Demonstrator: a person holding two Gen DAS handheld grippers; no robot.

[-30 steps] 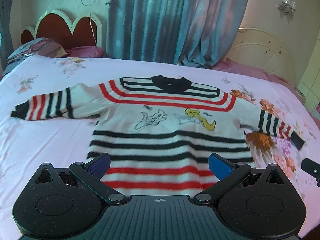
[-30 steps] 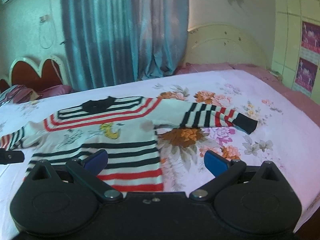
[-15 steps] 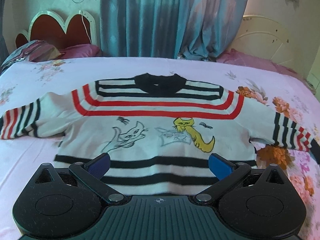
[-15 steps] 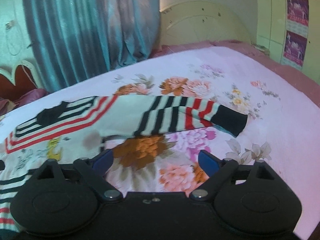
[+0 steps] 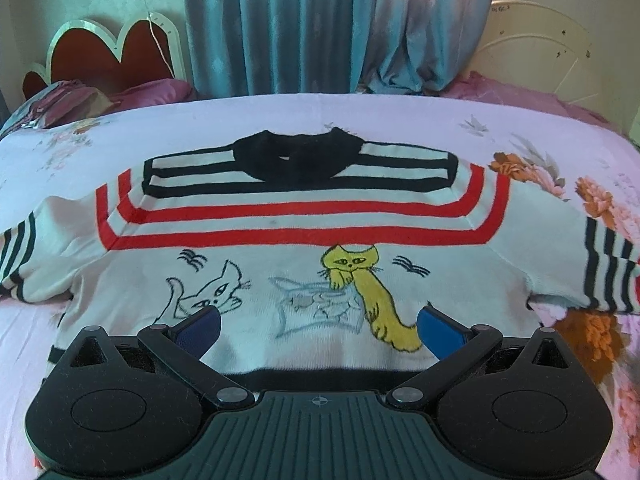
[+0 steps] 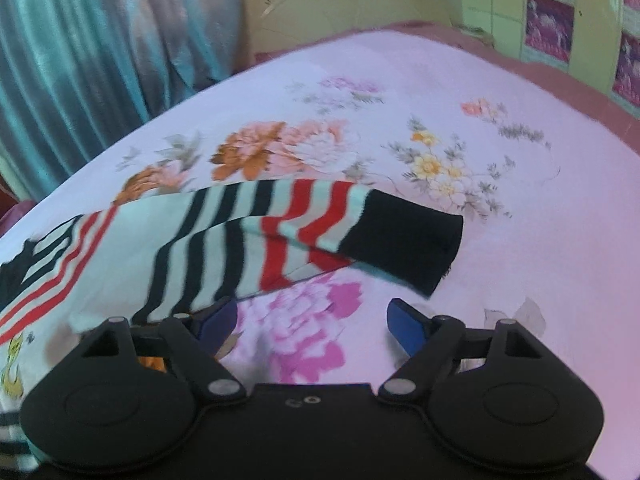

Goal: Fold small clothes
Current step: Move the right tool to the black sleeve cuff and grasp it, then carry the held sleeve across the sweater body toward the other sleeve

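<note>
A small white sweater point(image 5: 288, 276) with red and black stripes, a black collar and cat drawings lies flat, front up, on the bed. My left gripper point(image 5: 318, 326) is open and empty, low over the chest just below the cats. In the right wrist view the sweater's right sleeve point(image 6: 280, 236) stretches across the sheet and ends in a black cuff point(image 6: 404, 248). My right gripper point(image 6: 312, 324) is open and empty, just in front of the sleeve, its left finger by the sleeve's lower edge.
The bed has a pink floral sheet point(image 6: 500, 280). Blue curtains point(image 5: 320, 24) hang behind it. A red scalloped headboard point(image 5: 104, 52) and pillows point(image 5: 72, 100) are at the back left, a cream headboard point(image 5: 540, 52) at the back right.
Both grippers have moved forward and lower. The left went from the hem up to the chest. The right swung right from the body to the sleeve and cuff.
</note>
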